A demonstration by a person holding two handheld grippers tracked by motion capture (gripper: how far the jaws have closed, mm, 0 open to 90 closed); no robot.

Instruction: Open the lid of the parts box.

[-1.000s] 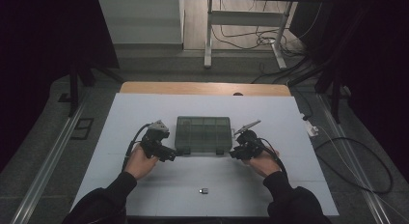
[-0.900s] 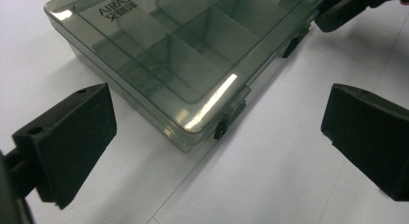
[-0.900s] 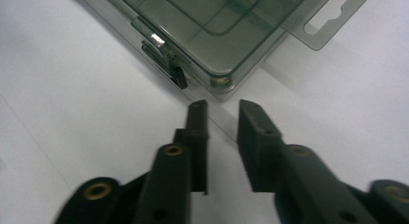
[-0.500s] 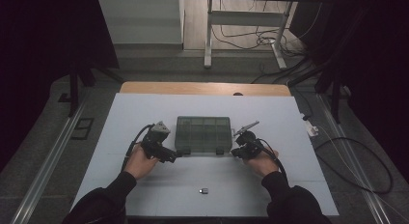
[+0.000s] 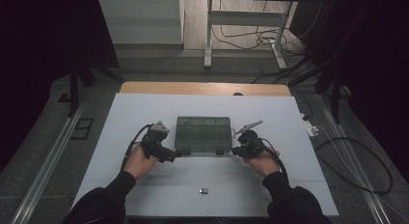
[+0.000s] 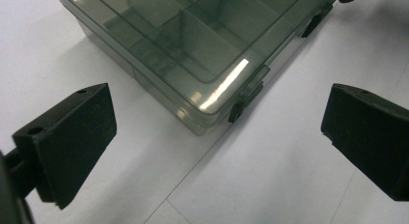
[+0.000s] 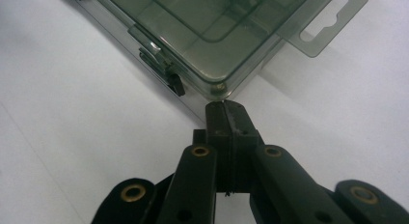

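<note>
In the middle of the white table [image 5: 120, 118] lies a smoky-green transparent compartment box [image 5: 202, 133], lid down, between the two hand-held grippers. The high view shows the whole layout: the box square to the table edge, the left gripper [image 5: 174, 154] at its near left corner, the right gripper [image 5: 235, 150] at its near right corner, and a small dark piece [image 5: 203, 190] lying well apart on the near side of the table. What that view cannot resolve, the gripper views do: the left gripper view shows the inner dividers [image 6: 185, 33] through the lid and a dark latch [image 6: 241, 104] on the box's front edge, while the right gripper view shows another latch [image 7: 161, 64] on that edge and a clear hang tab [image 7: 328, 21] jutting from the box's side. Compared with a second ago, the box and both hands sit where they were; the right gripper's jaws have just been closing and now meet. In the right gripper view they are pressed together with nothing between them, their joined tips [image 7: 225, 108] right at the box's near corner, touching it or almost so. The left gripper stands wide open, its two black pads [image 6: 72, 137] far apart over the bare table with the box's corner ahead of them, clasping nothing
</note>
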